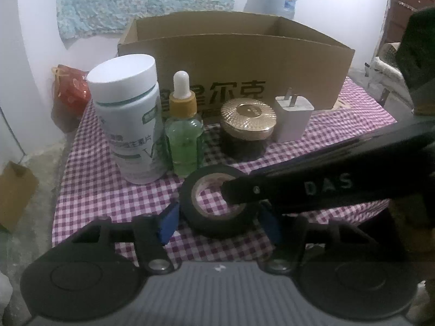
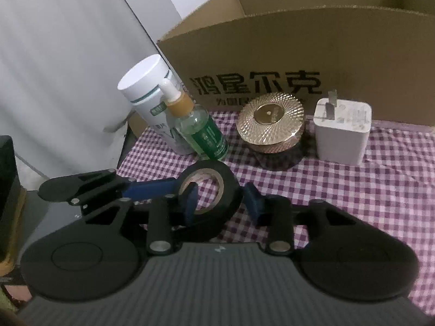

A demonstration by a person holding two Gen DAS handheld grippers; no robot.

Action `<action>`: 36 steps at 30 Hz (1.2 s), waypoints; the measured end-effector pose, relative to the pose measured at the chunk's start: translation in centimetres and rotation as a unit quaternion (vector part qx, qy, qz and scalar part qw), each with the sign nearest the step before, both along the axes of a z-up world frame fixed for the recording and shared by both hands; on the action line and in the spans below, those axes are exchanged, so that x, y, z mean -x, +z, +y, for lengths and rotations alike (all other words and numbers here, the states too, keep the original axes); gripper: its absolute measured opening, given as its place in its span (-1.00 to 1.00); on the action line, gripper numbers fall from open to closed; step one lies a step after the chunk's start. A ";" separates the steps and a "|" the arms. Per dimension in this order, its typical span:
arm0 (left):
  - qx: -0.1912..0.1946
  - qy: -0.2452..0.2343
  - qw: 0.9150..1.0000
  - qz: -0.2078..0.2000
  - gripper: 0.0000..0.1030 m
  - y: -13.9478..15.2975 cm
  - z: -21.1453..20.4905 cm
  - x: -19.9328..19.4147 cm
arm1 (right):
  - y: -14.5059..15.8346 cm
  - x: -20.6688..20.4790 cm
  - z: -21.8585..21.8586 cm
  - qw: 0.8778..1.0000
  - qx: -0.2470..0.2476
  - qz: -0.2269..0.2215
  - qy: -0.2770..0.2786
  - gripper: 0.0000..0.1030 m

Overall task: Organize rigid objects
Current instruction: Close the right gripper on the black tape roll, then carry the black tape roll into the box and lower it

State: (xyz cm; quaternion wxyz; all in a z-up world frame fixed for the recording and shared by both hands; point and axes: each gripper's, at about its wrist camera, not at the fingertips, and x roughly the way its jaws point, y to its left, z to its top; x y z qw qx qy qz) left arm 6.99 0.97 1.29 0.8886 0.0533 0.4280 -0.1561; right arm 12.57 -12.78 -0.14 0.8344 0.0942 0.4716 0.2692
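Both tongs on the black tape roll [image 1: 217, 206], near edge of checked cloth [image 1: 108, 190]. Left gripper [image 1: 220, 221] spans roll's outside, blue pads at each flank, contact unclear. Right gripper [image 2: 221, 199] narrow, clamped on roll wall, one pad [image 2: 191, 198] inside the hole. Behind, L to R: white bottle [image 1: 130, 119], green dropper [image 1: 185, 135], gold-lid jar [image 1: 247, 125], charger [image 1: 292, 119]; cardboard box [image 1: 233, 62] far side.

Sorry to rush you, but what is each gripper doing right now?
Left gripper: closed across the outside of the black tape roll.
Right gripper: closed on the roll's wall, one finger inside the hole.
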 end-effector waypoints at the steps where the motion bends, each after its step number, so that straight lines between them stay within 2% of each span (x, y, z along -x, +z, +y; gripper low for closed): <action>1: -0.002 0.001 1.000 -0.001 0.25 0.0 -0.2 0.0 | -0.2 -0.1 -0.1 1.000 -0.001 0.002 -0.002 -0.48; 7: 0.019 -0.014 1.000 0.008 0.23 -0.1 -1.2 -0.2 | 0.2 0.2 -1.6 1.000 -0.003 0.009 -0.010 -0.54; 14: 0.041 -0.067 0.997 0.014 0.22 -0.3 -4.2 0.4 | 0.9 1.7 -5.3 0.999 0.013 0.013 -0.044 -0.54; 18: 0.035 -0.088 0.995 0.009 0.22 -0.4 -5.4 0.7 | 1.0 2.3 -6.7 0.998 0.014 0.014 -0.062 -0.54; 21: 0.022 -0.089 0.996 0.000 0.27 -0.3 -5.8 0.5 | 1.1 2.4 -7.4 0.998 0.010 0.012 -0.069 -0.54; 28: 0.023 -0.091 0.996 0.011 0.35 -0.7 -5.9 -0.4 | 1.5 2.1 -7.5 0.998 0.019 0.007 -0.061 -0.50; 36: -0.024 -0.101 0.995 -0.009 0.36 -1.0 -7.5 -0.1 | 1.4 2.1 -6.9 0.998 0.032 0.002 -0.047 -0.51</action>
